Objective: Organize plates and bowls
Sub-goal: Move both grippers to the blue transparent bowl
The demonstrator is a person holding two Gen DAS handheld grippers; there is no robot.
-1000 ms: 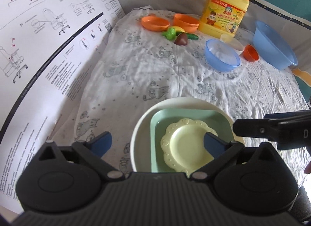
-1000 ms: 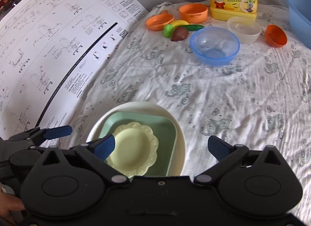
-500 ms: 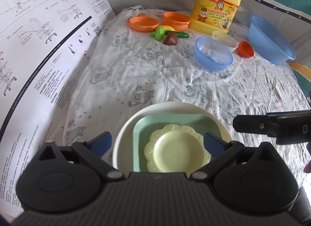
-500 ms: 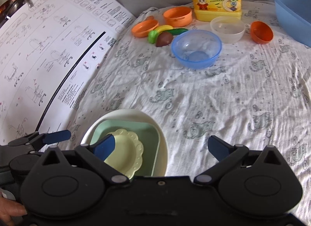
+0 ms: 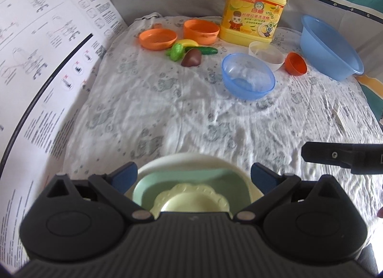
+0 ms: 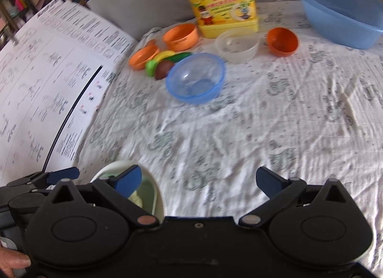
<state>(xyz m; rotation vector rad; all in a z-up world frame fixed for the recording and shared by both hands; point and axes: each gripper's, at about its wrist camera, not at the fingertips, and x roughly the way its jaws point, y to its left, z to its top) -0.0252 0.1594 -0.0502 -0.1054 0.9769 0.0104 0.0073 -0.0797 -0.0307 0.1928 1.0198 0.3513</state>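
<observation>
A stack sits at the near edge of the cloth: a white round plate point(image 5: 191, 159), a green square plate point(image 5: 189, 178) in it, and a pale yellow scalloped dish point(image 5: 189, 200) on top. My left gripper point(image 5: 192, 175) is open and empty just above this stack. My right gripper point(image 6: 198, 179) is open and empty to the stack's right; the white plate's rim point(image 6: 159, 196) shows by its left finger. Further back lie a blue bowl point(image 5: 247, 75), a clear bowl point(image 5: 267, 55), an orange cup point(image 5: 295, 63), an orange plate point(image 5: 158, 38) and an orange bowl point(image 5: 201, 30).
A yellow detergent jug point(image 5: 253, 9) stands at the back. A large blue basin point(image 5: 330, 47) is at the back right. Toy vegetables point(image 5: 189, 53) lie by the orange dishes. A big printed instruction sheet point(image 5: 40, 62) rises along the left side.
Both grippers have pulled back toward me and tilted up, so the plate stack has slid down to the bottom of both views. Both stay open. The stack has not moved.
</observation>
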